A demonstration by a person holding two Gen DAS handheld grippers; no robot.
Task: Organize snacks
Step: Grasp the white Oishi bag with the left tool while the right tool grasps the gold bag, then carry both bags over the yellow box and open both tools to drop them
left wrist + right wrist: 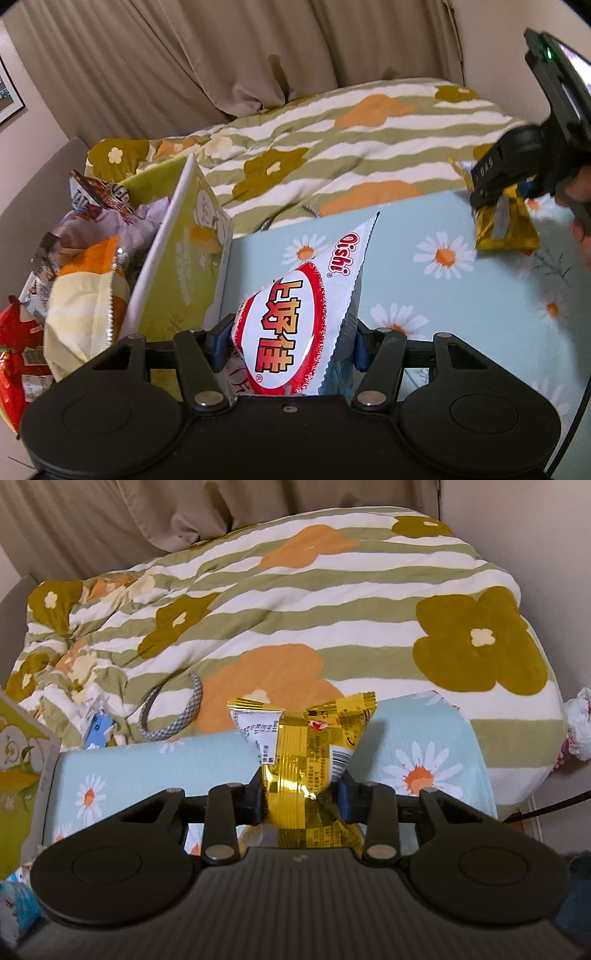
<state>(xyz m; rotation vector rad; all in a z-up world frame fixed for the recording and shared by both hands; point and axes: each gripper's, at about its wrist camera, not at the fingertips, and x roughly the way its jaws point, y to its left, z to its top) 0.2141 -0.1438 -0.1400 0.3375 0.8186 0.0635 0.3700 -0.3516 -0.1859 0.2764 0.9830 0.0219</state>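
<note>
My left gripper (286,345) is shut on a white and red Oishi snack bag (295,314), held above the light blue daisy-print surface (424,295). To its left stands a green box (184,266) with an open flap, holding several snack packs (85,288). My right gripper (301,801) is shut on a gold foil snack packet (306,760), pinched at its middle above the same daisy surface (424,746). The right gripper with the gold packet (506,229) also shows at the far right of the left wrist view.
A striped flower-print quilt (295,609) lies behind the daisy surface, with a grey braided cord (177,716) and a small blue object (98,731) on it. Beige curtains (184,55) hang behind. The green box corner (22,760) is at left in the right wrist view.
</note>
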